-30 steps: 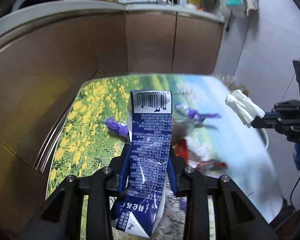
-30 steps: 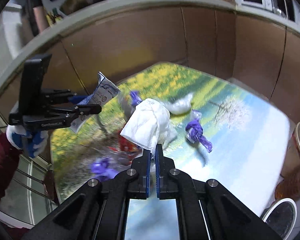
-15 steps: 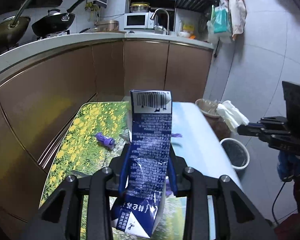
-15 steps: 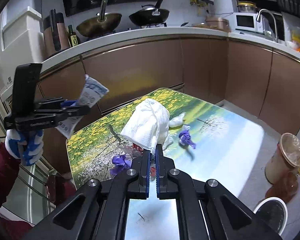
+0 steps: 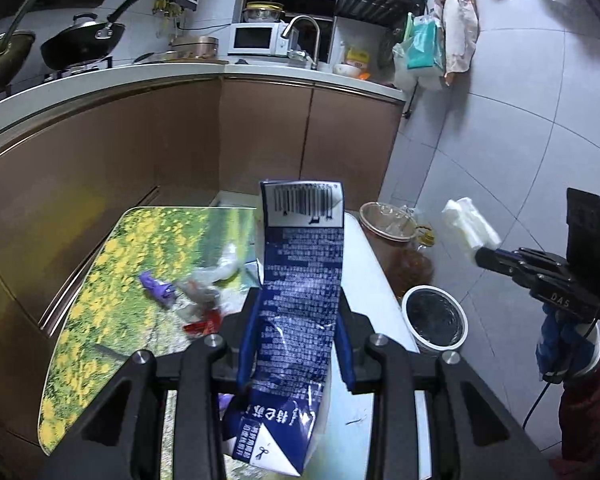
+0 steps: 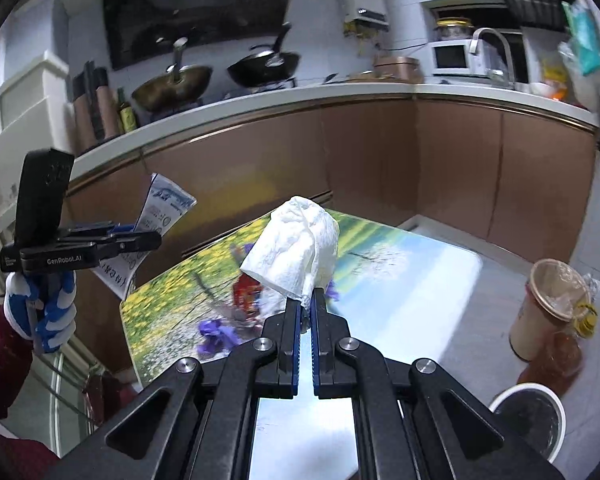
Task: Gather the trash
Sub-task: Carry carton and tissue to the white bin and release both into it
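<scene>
My left gripper (image 5: pixel 296 312) is shut on a flattened blue and white carton (image 5: pixel 300 280) with a barcode on top, held high above the table; it also shows in the right wrist view (image 6: pixel 160 216). My right gripper (image 6: pixel 306 300) is shut on a crumpled white tissue (image 6: pixel 294 250), also held high; the tissue shows in the left wrist view (image 5: pixel 466 224) over the floor to the right of the table. A white trash bin (image 5: pixel 436 320) with a black liner stands on the floor beside the table, and it shows in the right wrist view (image 6: pixel 528 420).
The table with a flower-field print (image 5: pixel 100 292) holds purple wrappers (image 5: pixel 156 286), a red wrapper (image 5: pixel 204 324) and clear plastic (image 5: pixel 224 264). A lidded cup (image 6: pixel 548 312) and a bottle stand on the floor by the bin. Brown cabinets (image 5: pixel 260 136) surround the table.
Both grippers have risen well above the table with the carton and the tissue still held. The floor, bin and cup have come into view.
</scene>
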Demonstrator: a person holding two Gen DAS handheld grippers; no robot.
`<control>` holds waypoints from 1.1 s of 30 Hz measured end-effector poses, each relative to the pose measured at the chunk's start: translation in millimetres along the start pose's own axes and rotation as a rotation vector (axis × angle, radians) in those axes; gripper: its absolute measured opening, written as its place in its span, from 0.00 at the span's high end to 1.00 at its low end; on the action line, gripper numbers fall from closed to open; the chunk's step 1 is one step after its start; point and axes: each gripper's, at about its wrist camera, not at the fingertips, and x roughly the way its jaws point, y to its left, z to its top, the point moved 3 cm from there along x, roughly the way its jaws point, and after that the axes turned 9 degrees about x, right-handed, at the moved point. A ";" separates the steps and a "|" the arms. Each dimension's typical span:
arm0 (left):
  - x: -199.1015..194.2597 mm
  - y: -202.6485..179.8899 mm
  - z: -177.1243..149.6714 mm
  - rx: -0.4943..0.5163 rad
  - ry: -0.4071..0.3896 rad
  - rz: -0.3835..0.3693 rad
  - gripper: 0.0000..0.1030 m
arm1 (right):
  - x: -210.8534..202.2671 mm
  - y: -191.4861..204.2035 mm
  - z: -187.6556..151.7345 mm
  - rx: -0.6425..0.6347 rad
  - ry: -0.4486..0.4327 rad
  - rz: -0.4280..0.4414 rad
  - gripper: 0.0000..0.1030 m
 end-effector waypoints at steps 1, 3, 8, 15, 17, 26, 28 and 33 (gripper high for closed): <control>2.5 -4.5 2.4 0.001 0.000 -0.004 0.70 | -5.0 -6.7 0.0 0.013 -0.010 -0.008 0.96; 7.7 -13.4 7.5 0.004 -0.002 -0.016 0.70 | -13.5 -20.3 0.3 0.036 -0.023 -0.024 0.96; 23.0 -40.6 17.7 0.038 -0.003 -0.065 0.70 | -24.8 -45.7 -1.7 0.066 -0.032 -0.068 0.96; 54.4 -89.8 33.3 0.091 0.007 -0.148 0.70 | -37.1 -88.1 -13.6 0.146 -0.042 -0.121 0.96; 67.9 -107.1 36.8 0.107 0.018 -0.175 0.70 | -40.1 -102.7 -17.8 0.172 -0.045 -0.140 0.96; 149.4 -195.4 49.4 0.196 0.100 -0.320 0.70 | -54.4 -188.7 -46.0 0.321 -0.044 -0.275 0.96; 175.9 -218.6 49.5 0.217 0.132 -0.353 0.70 | -56.6 -218.9 -58.4 0.387 -0.037 -0.323 0.96; 257.3 -283.0 41.4 0.297 0.246 -0.401 0.70 | -55.5 -287.9 -93.6 0.543 0.004 -0.449 0.96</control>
